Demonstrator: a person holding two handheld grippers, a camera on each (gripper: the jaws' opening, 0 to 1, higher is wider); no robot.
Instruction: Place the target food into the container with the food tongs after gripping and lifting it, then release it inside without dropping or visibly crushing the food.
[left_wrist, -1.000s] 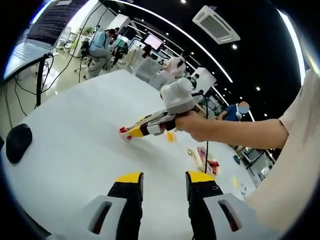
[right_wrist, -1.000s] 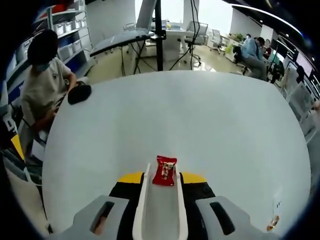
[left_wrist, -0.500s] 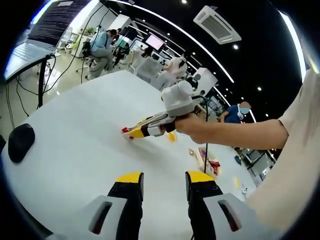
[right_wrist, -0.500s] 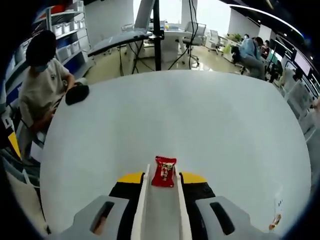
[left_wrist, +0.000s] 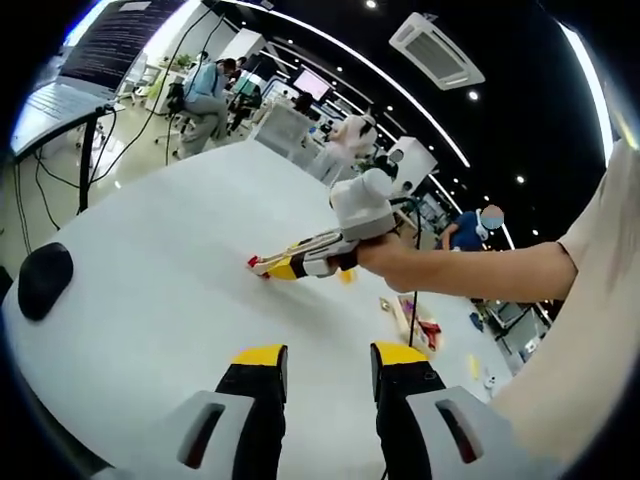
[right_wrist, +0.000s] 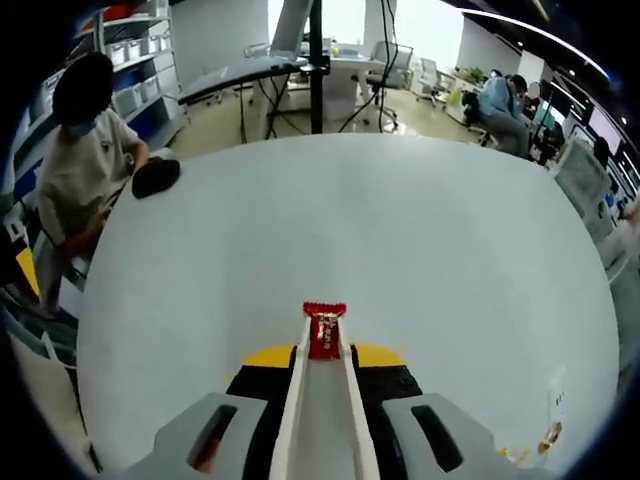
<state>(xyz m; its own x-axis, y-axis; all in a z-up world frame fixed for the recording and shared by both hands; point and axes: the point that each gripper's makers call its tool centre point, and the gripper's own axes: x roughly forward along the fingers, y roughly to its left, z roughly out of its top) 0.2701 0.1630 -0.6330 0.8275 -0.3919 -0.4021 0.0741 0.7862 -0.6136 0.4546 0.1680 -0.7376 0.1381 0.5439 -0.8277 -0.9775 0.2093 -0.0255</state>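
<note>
In the right gripper view, my right gripper (right_wrist: 323, 356) is shut on a pair of white food tongs (right_wrist: 322, 400). The tong tips pinch a small red snack packet (right_wrist: 323, 330) over the white table (right_wrist: 400, 230). In the left gripper view the same right gripper (left_wrist: 300, 266), held in a hand, reaches in from the right, with the red packet (left_wrist: 254, 263) at the tong tips just above the tabletop. My left gripper (left_wrist: 325, 358) stands open low over the table, nothing between its jaws.
A black rounded object (left_wrist: 44, 280) lies near the table's edge, and a seated person (right_wrist: 85, 165) is beside it. A yellow item (left_wrist: 346, 275) and wooden and pink pieces (left_wrist: 412, 318) lie past the right hand. Desks, chairs and people fill the room behind.
The tong arms have drawn closer together and the red packet now sits squeezed narrower between their tips. The right hand has shifted a little to the right in the left gripper view.
</note>
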